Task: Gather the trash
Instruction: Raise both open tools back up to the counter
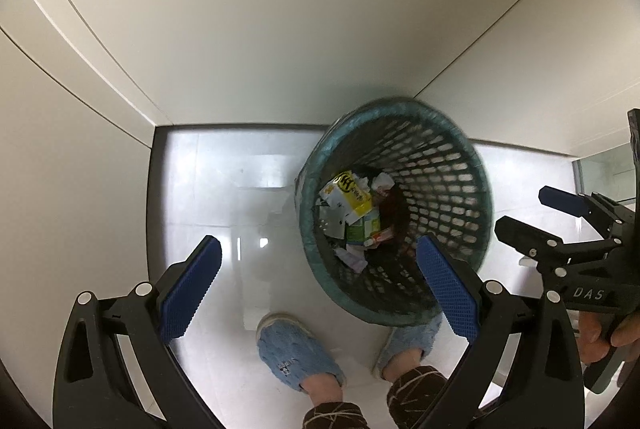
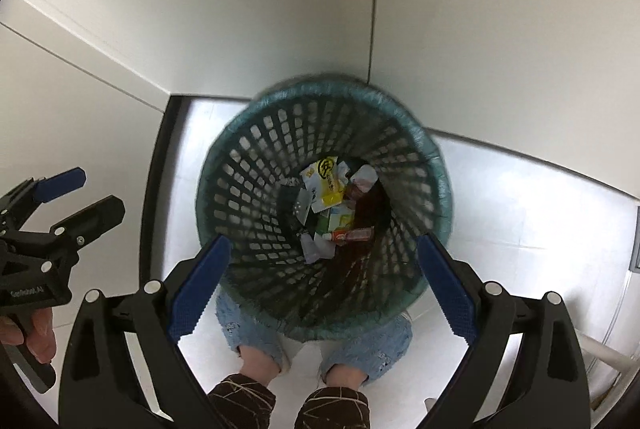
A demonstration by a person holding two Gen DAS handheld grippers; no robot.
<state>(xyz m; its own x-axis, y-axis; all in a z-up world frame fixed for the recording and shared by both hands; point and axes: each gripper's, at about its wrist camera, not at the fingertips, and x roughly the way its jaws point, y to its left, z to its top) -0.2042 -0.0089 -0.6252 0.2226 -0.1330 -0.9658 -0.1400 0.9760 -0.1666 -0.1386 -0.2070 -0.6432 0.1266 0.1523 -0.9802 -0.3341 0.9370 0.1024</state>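
A dark green mesh waste basket (image 1: 440, 181) (image 2: 256, 197) sits on the white floor by a wall corner, its rim blurred. Inside lie a yellow packet (image 1: 352, 195) (image 2: 326, 181), a green-white carton (image 1: 366, 229) (image 2: 340, 219), a small red tube (image 2: 354, 235) and scraps of paper. My left gripper (image 1: 320, 289) (image 2: 102, 191) hovers open left of and above the basket, holding nothing. My right gripper (image 2: 324, 289) (image 1: 520, 209) is open over the basket's near rim, also holding nothing.
The person's feet in blue slippers (image 1: 296, 353) (image 2: 240, 333) stand right under the basket's near side. White walls (image 1: 280, 29) close in behind and to the left, with a dark baseboard (image 1: 154, 189). A hand (image 1: 600, 333) (image 2: 36, 333) holds each gripper's handle.
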